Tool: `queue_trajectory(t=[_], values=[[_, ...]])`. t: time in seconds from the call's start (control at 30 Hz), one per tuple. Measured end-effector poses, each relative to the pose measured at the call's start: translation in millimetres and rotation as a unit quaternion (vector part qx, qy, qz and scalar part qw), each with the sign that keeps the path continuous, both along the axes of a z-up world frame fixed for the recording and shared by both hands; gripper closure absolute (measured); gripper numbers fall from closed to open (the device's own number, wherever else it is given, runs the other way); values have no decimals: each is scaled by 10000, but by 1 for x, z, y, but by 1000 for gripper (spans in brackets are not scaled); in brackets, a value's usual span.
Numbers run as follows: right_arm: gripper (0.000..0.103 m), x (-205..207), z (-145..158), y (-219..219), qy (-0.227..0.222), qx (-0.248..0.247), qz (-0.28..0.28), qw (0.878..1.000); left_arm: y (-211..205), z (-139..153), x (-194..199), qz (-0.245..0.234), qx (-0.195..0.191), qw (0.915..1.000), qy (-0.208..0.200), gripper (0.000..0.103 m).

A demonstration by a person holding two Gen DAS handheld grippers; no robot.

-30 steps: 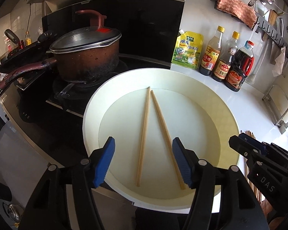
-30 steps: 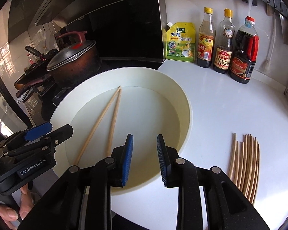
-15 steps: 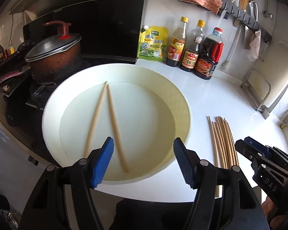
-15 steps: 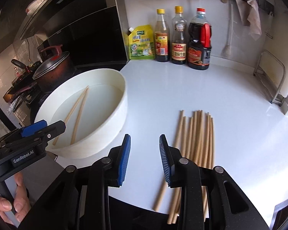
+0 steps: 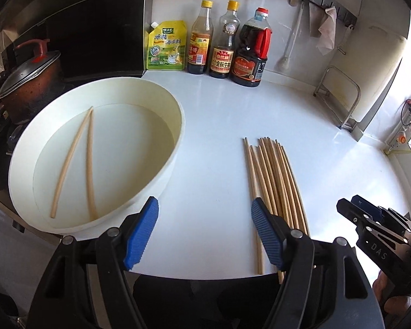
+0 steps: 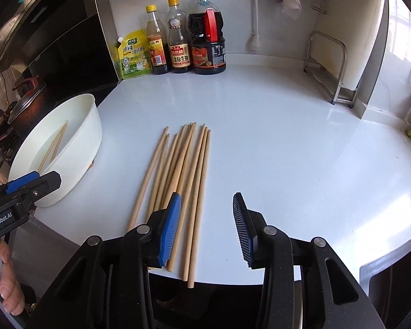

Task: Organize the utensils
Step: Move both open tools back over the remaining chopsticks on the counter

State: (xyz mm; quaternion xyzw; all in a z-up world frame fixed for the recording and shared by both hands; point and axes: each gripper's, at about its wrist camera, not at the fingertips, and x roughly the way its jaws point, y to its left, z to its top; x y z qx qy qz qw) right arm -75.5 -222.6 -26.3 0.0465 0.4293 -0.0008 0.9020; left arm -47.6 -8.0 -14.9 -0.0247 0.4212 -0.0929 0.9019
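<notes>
We hold our left gripper (image 5: 204,231) and right gripper (image 6: 207,227) open and empty, jaws just widening, over the counter's (image 6: 287,137) front edge. Loose chopsticks (image 6: 178,170) overhang that edge; 2 chopsticks (image 5: 76,159) lie in the white basin (image 5: 175,148) at the counter's left end

Cream-white basin (image 5: 175,148), tan chopsticks (image 6: 178,170), blue ribbed pads (image 5: 141,230) on black gripper, glossy white counter (image 6: 287,137)

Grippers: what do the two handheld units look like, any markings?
Both are black plastic clamps with ribbed blue finger pads. The left gripper reads "GenRobot.AI" on its side; the right gripper shows "DAS". Bare fingers grip each handle; no sleeves or cables show.
</notes>
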Motion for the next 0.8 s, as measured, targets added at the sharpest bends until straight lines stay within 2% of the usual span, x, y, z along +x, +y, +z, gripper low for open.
queue_trajectory(t=[0.2,0.43,0.8], values=[[64,8,-19,-11,133,78,-39,9999,-20,-14,4,49,247,9997,61,30],[64,23,-37,-10,289,54,158,9994,-24,-30,11,277,364,9988,158,30],[64,45,-55,-6,443,68,293,9986,-37,-47,20,273,479,9979,327,27]])
